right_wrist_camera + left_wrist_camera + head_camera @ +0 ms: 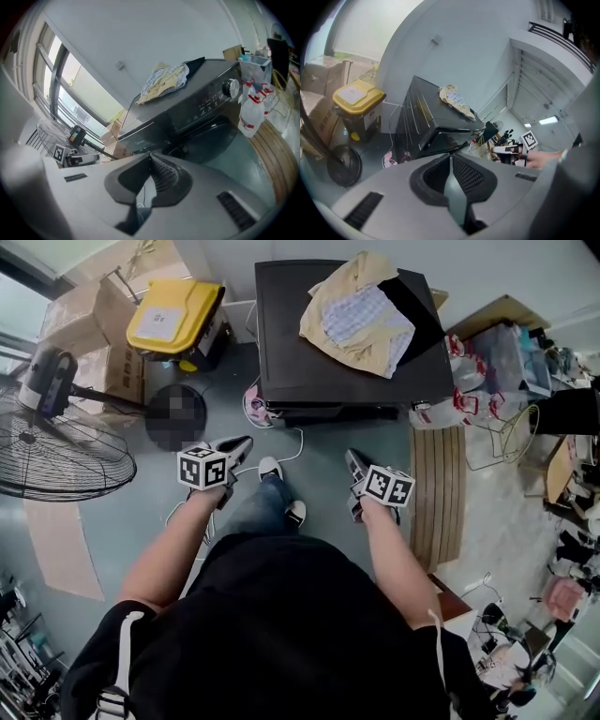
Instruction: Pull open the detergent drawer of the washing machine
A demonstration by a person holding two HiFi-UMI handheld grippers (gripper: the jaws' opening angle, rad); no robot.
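Observation:
A black washing machine (347, 343) stands ahead of me with a heap of pale clothes (361, 315) on its lid. In the right gripper view its front shows a round knob (230, 87) and, at the panel's left end, the detergent drawer (140, 137), which looks closed. My left gripper (242, 442) and right gripper (353, 461) hang low in front of the machine, both shut and empty, well short of it. The left gripper (451, 157) sees the machine (436, 126) from its side. The right gripper (151, 157) points toward the door.
A yellow-lidded bin (173, 315) and cardboard boxes (84, 324) stand left of the machine, and a floor fan (56, 451) sits farther left. A white cable (286, 448) lies on the floor. A wooden slat mat (438, 493) and plastic bags (469, 381) are on the right.

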